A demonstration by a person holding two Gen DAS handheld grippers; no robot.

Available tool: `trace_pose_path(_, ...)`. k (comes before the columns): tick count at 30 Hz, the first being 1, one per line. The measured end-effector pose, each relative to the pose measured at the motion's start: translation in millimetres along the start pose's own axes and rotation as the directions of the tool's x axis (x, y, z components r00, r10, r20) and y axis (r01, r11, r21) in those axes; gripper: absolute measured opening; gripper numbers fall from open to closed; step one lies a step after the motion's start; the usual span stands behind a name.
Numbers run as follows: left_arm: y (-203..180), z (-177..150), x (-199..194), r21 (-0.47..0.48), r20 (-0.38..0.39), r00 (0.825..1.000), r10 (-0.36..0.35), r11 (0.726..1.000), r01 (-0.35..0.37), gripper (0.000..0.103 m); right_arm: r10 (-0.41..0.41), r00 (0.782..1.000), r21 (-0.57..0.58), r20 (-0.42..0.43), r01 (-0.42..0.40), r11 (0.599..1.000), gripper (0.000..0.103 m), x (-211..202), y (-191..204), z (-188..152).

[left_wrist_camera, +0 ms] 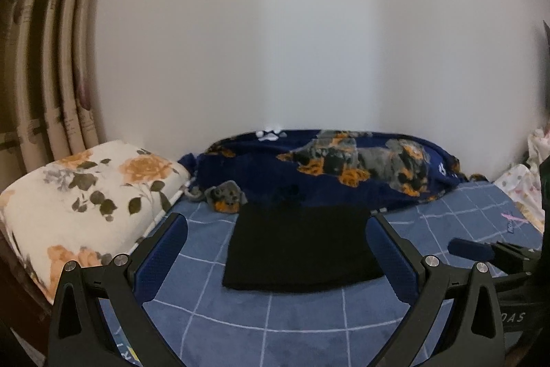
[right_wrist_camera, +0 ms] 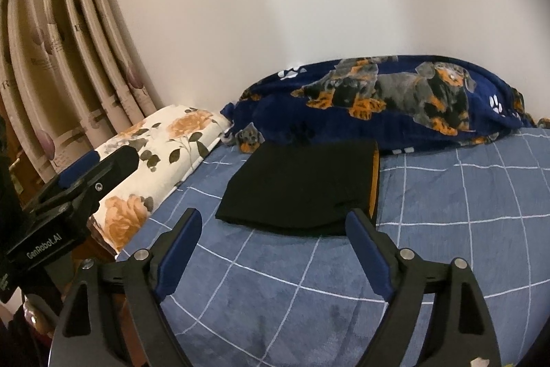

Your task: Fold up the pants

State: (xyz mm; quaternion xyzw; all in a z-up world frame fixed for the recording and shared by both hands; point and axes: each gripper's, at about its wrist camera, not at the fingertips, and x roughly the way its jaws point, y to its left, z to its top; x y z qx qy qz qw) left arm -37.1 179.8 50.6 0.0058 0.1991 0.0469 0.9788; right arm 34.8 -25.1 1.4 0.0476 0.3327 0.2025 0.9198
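The black pants [left_wrist_camera: 299, 246] lie folded into a compact rectangle on the blue checked bedsheet [left_wrist_camera: 275, 315]. In the right wrist view the pants [right_wrist_camera: 299, 184] show an orange stripe along their right edge. My left gripper [left_wrist_camera: 276, 222] is open and empty, held just in front of the pants. My right gripper [right_wrist_camera: 273, 219] is open and empty, its fingertips near the pants' front edge. The right gripper also shows at the right edge of the left wrist view [left_wrist_camera: 481, 250], and the left gripper at the left of the right wrist view [right_wrist_camera: 96, 167].
A white pillow with orange flowers [left_wrist_camera: 82, 195] lies at the left of the bed. A navy blanket with a dog print [left_wrist_camera: 343, 167] is bunched along the white wall behind the pants. Beige curtains [left_wrist_camera: 44, 57] hang at the far left.
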Motion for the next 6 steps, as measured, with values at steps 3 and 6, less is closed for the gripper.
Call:
trace_pose_path(3,4.1,-1.3,0.4,-0.012,0.007,1.0,0.01,1.0,-0.01,0.103,-0.019,1.0,0.004,-0.003,0.019,1.0,0.084,2.7,-1.5,-1.2)
trace_pose_path(6,6.7,-1.5,2.5,-0.018,-0.009,1.0,0.004,1.0,-0.004,0.103,-0.032,0.999,0.008,-0.006,0.032,0.999,0.085,4.6,-1.6,-1.6)
